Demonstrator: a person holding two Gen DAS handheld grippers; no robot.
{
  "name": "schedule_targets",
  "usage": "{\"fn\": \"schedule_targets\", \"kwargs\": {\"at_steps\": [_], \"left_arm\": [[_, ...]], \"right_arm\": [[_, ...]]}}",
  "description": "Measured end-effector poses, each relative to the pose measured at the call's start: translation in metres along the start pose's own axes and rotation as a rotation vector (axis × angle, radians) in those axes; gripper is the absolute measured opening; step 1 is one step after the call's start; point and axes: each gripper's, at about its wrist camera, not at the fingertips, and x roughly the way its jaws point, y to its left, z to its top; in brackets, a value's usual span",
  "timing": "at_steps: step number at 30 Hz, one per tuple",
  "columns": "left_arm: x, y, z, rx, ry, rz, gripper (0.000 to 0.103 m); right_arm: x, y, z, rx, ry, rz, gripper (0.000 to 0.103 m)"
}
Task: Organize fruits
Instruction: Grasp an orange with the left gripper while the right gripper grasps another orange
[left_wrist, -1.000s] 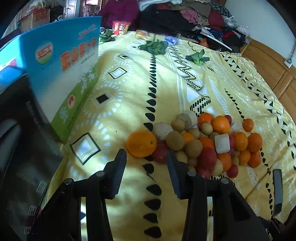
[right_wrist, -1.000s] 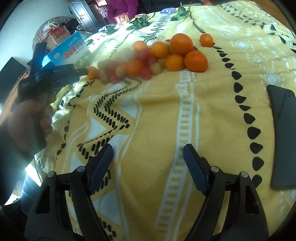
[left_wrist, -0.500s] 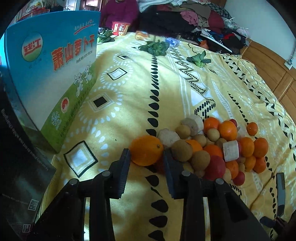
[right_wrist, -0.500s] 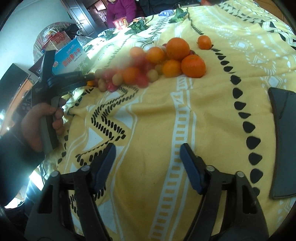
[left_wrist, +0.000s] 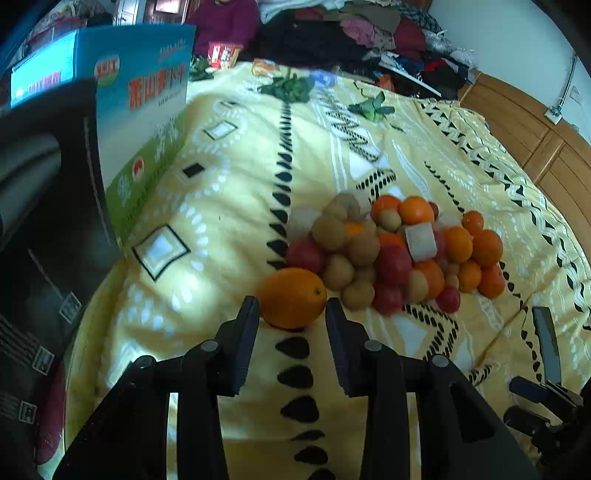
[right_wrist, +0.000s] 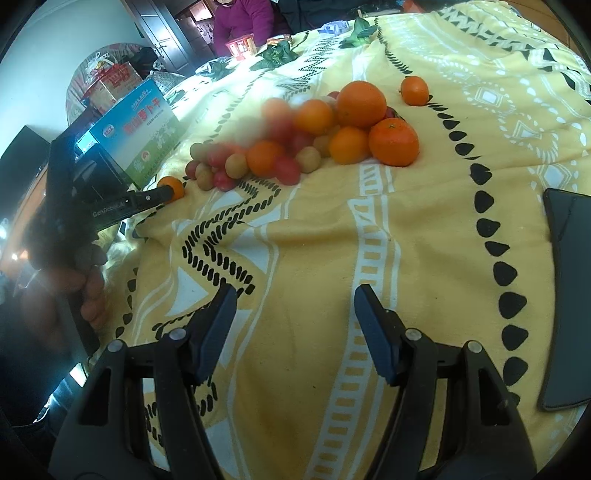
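A heap of fruit (left_wrist: 391, 247) lies on the yellow patterned bedspread (left_wrist: 240, 177): oranges, red tomatoes, brown round fruits and pale chunks. One large orange (left_wrist: 292, 297) sits apart at the heap's near left. My left gripper (left_wrist: 290, 314) has its fingertips on either side of this orange, touching or nearly touching it. In the right wrist view the same orange (right_wrist: 170, 187) shows at the left gripper's tip, and the heap (right_wrist: 314, 136) lies further right. My right gripper (right_wrist: 293, 306) is open and empty above bare bedspread, well short of the heap.
A blue and green carton (left_wrist: 147, 122) stands at the bed's left edge beside a black box (left_wrist: 48, 206). A dark phone (right_wrist: 569, 295) lies at the right. Leafy greens (left_wrist: 291, 86) and a clothes pile (left_wrist: 351, 33) are at the far end.
My left gripper moved forward onto the large orange and narrowed around it; the orange now sits nearer, apart from the heap. My right gripper shifted slightly and stayed open.
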Motion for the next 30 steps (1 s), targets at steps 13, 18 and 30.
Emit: {"fn": "schedule_targets", "kwargs": {"at_steps": [13, 18, 30], "left_arm": [[0.025, -0.013, 0.008, 0.051, 0.020, -0.019, 0.043], [0.021, -0.010, 0.005, 0.042, 0.020, -0.041, 0.042], [-0.007, -0.012, 0.002, 0.031, 0.014, -0.049, 0.042]], "right_arm": [[0.004, -0.032, 0.061, -0.002, -0.039, -0.116, 0.067], [0.031, -0.047, 0.090, -0.009, -0.008, -0.159, 0.067], [0.041, -0.042, 0.088, -0.050, 0.008, -0.232, 0.043]]}}
